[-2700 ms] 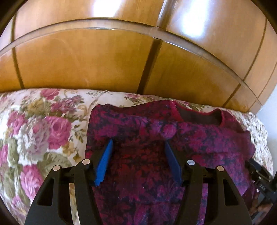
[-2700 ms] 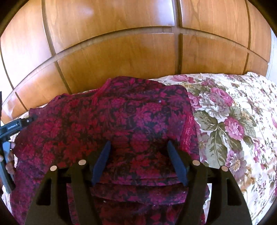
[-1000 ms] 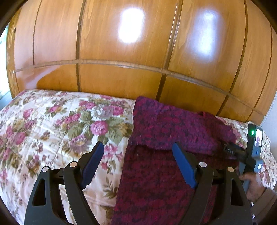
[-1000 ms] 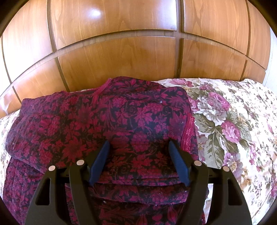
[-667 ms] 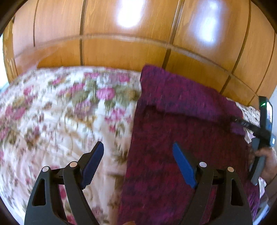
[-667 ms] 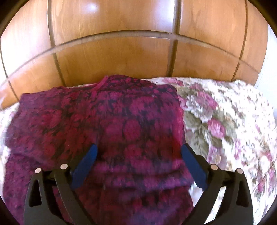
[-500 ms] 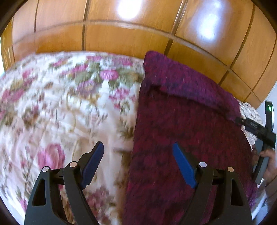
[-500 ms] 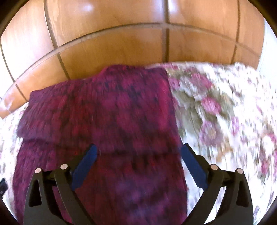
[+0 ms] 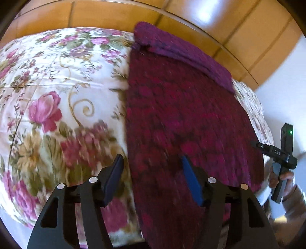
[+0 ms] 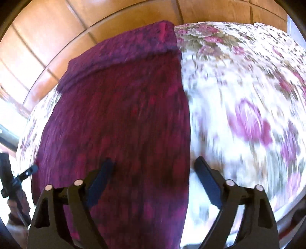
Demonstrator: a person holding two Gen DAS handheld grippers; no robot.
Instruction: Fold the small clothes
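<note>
A dark red and purple patterned garment lies flat on a floral bedspread, running from the lower middle of the left wrist view up toward the wooden headboard along the top. Its far end is folded back on itself, making a thicker purple band across the upper middle of the frame.

The left gripper sits low in the centre of its own view, pointing down at the near part of the garment. Its jaws are partly apart and closing. The left finger hangs over the bedspread just beside the garment's left edge, the right finger over the cloth, so that edge lies between them; the pads do not press on it.

In the right wrist view the same garment fills the left and centre, with the folded band in the upper middle and the bedspread blurred across the right. The right gripper is at the bottom centre, its jaws fairly wide and closing. Its left finger is over the cloth and its right finger is over the bedspread, with the garment's right edge between them, not yet pinched.

At the right edge of the left wrist view, a hand holds the other gripper's black handle.
</note>
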